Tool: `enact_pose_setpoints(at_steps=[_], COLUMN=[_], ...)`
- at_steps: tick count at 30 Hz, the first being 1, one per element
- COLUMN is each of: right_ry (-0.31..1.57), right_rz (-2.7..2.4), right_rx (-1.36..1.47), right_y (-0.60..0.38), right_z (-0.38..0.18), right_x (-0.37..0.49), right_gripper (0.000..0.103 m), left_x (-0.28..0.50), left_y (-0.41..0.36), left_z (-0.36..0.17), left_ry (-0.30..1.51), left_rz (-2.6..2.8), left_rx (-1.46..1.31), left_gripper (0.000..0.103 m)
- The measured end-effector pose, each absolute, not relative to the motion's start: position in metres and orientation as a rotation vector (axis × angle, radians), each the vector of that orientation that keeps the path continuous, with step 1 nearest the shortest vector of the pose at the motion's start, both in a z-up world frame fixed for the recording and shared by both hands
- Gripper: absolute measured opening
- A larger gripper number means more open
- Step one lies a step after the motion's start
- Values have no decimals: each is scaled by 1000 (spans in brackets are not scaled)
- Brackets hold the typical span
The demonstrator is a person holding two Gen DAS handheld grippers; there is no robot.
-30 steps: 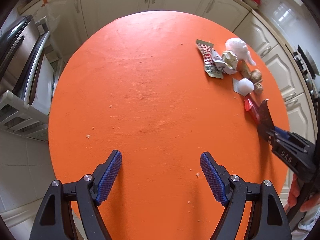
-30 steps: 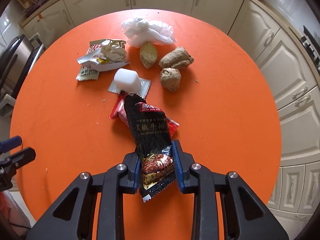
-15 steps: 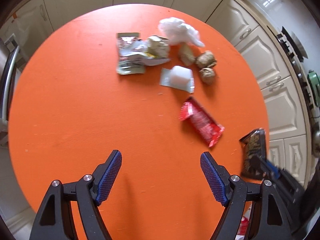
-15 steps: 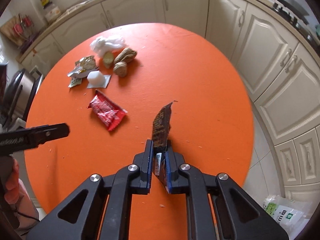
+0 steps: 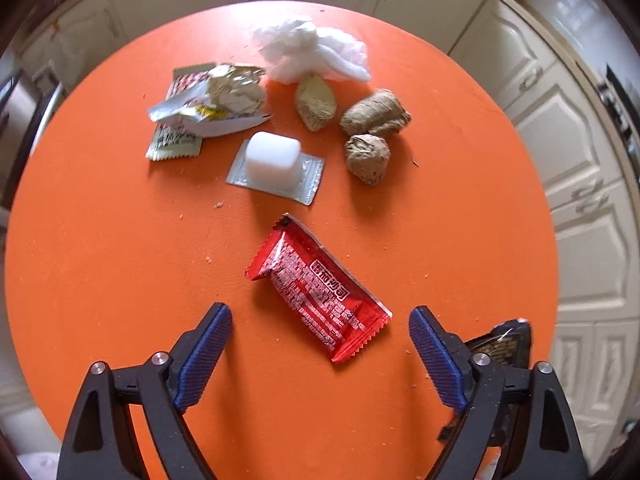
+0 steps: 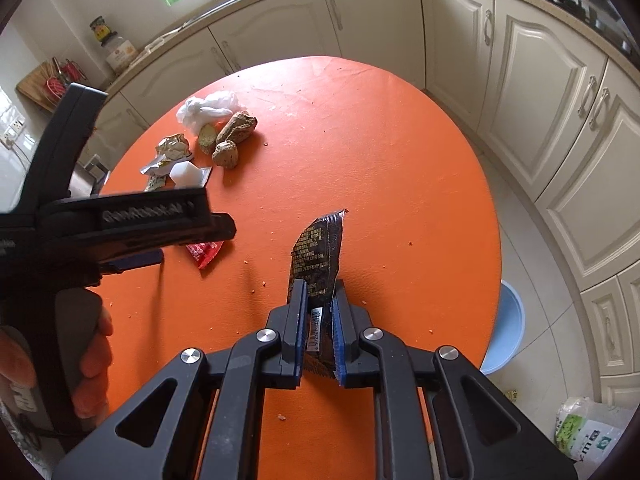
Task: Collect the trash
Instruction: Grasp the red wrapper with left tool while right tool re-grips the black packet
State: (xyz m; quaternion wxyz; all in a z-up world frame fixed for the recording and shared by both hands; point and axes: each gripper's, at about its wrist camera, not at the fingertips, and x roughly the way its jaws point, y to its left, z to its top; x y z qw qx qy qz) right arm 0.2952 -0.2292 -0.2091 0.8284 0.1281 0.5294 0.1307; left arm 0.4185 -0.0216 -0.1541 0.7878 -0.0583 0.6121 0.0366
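So the person is mid-pickup with both hands going at once. The right gripper (image 6: 318, 334) is pinching a black snack wrapper (image 6: 318, 254) tight between its pads, holding it up off the orange table (image 6: 360, 152), with a blue bin (image 6: 506, 328) sitting on the floor just past the table edge, which I'm guessing is where it's going.

Using the red wrapper (image 5: 316, 286) as the landmark: the left gripper (image 5: 320, 356) is hanging right over its near end, jaws spread wide and gripping nothing, one pad off to each side of it. The wrapper is lying flat and diagonal on the table.

Just beyond the red wrapper there's a white cube (image 5: 272, 158) sitting on a clear packet. Further back, left of that, a crumpled foil wrapper (image 5: 216, 98) is lying on a flat sachet; to the right are three brown lumps (image 5: 374, 114), and farthest off, a wad of white tissue (image 5: 312, 48).

Next move, I reckon: drop the left gripper down onto the red wrapper and close. It's thin and flat, so the pads probably need to scrape right against the tabletop to catch it.
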Motion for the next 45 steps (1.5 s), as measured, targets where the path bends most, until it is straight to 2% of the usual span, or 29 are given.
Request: enact_pose_setpoints(at_steps=[3, 7, 8, 12, 18, 23, 25, 27, 31, 35, 36, 37, 38, 39, 40, 43, 45], right_ry=[1121, 1116, 1115, 1112, 1099, 1098, 1105, 1107, 1114, 1117, 1119, 1125, 1130, 1124, 1114, 1093, 1092], right_rz=[293, 306, 305, 292, 257, 281, 306, 336, 373, 305, 293, 278, 252, 233, 224, 185, 190], right_rx=[276, 284, 284, 283, 251, 226, 197, 172, 136, 132, 121, 113, 109, 113, 116, 102, 124], right_y=[-231, -232, -232, -232, -220, -189, -167, -146, -114, -108, -107, -106, -106, -106, -106, -108, -110], right_z=[-211, -212, -213, -212, -208, -201, -199, -196, -193, -191, -192, -193, -195, -195, -196, -198, -202], right_x=[297, 297, 296, 293, 276, 255, 244, 233, 219, 221, 223, 225, 227, 228, 229, 231, 231], right_gripper=[13, 14, 14, 14, 11, 10, 10, 10, 12, 14, 21, 37, 47, 62, 65, 65, 65], left_x=[415, 413, 411, 388, 341, 313, 308, 303, 299, 297, 293, 292, 293, 293, 293, 293, 291], left_y=[-36, -34, -32, -11, 31, 70, 86, 102, 126, 138, 136, 132, 128, 122, 118, 114, 111], left_z=[-155, -156, -156, -152, -146, -141, -139, -136, -132, -135, -133, -133, -134, -136, -137, -140, -144], left_ry=[1284, 1265, 1264, 1306, 1334, 1331, 1318, 1301, 1271, 1227, 1205, 1195, 1195, 1195, 1191, 1159, 1134], left_rz=[51, -1, -28, -152, -255, -230, -199, -161, -69, 33, 43, 38, 26, 29, 45, 80, 87], left_rx=[7, 45, 57, 137, 255, 260, 223, 151, -29, -149, -159, -166, -163, -140, -122, -113, -94], left_gripper=[56, 44, 38, 34, 34, 38, 47, 60, 63, 74, 76, 76, 80, 85, 85, 87, 85])
